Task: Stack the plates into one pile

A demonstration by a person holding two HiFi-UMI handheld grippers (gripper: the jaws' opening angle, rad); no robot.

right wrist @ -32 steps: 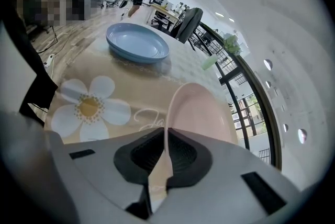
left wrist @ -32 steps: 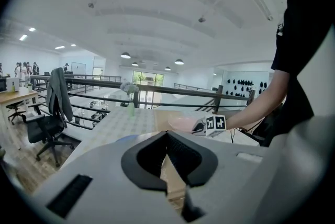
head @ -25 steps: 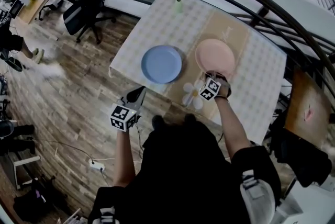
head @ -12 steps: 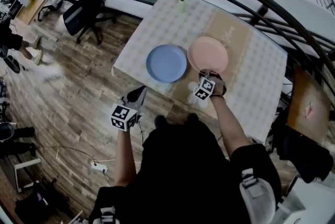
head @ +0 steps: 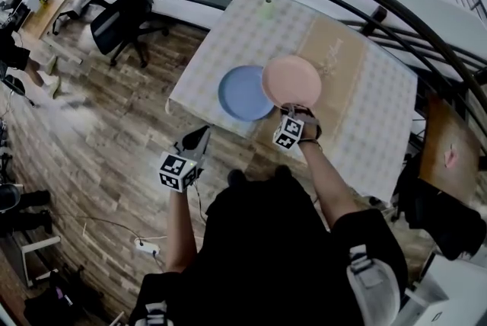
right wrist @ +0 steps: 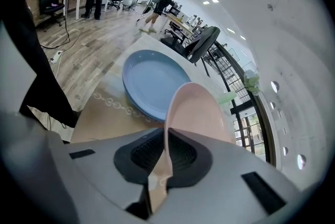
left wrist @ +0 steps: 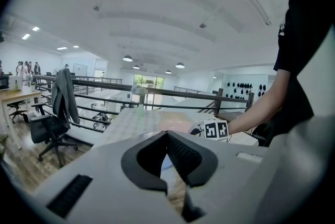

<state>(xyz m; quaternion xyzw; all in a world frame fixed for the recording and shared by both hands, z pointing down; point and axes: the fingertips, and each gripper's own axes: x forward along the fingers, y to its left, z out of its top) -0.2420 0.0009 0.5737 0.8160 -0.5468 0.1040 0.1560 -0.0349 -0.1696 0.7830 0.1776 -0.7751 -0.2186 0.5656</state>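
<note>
Pink plate (head: 291, 81) is clamped by its rim in the fingers of the right gripper (right wrist: 165, 152), tilted and overlapping the blue plate (head: 242, 92) on the tabletop (head: 228, 35). Lowering it onto the blue one looks to be all that is left. The left gripper (left wrist: 167, 150) has its fingers together, empty

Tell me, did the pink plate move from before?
Yes. The pink plate went left toward the blue plate: before, a gap lay between them; now they overlap.
</note>
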